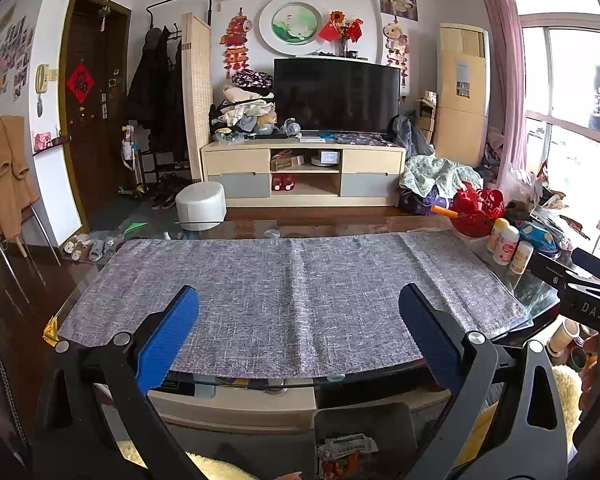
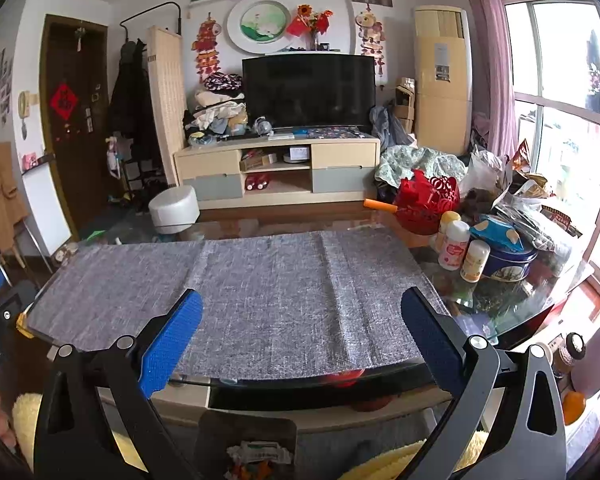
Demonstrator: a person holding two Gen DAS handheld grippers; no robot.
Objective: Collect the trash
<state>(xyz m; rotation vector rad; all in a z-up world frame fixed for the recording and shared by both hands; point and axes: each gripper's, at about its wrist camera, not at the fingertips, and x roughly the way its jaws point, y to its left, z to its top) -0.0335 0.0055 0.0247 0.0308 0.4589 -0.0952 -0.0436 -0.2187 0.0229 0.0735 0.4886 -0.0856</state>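
Observation:
A dark bin [image 1: 364, 436] stands on the floor below the table's near edge, with crumpled wrappers [image 1: 346, 450] inside; it also shows in the right wrist view [image 2: 246, 440], with the wrappers [image 2: 260, 456]. My left gripper [image 1: 299, 308] is open and empty above the grey cloth [image 1: 292, 296] on the glass table [image 1: 540, 292]. My right gripper [image 2: 302, 312] is open and empty above the same cloth [image 2: 260, 292]. The right gripper's body [image 1: 580, 300] shows at the right of the left wrist view.
At the table's right end stand several bottles [image 2: 454, 244], a blue tin [image 2: 504, 256], a red basket [image 2: 428, 200] and piled bags [image 2: 532, 200]. A white stool [image 1: 200, 206] and TV cabinet [image 1: 304, 172] stand beyond the table. A yellow tape scrap [image 1: 51, 330] sits at the left corner.

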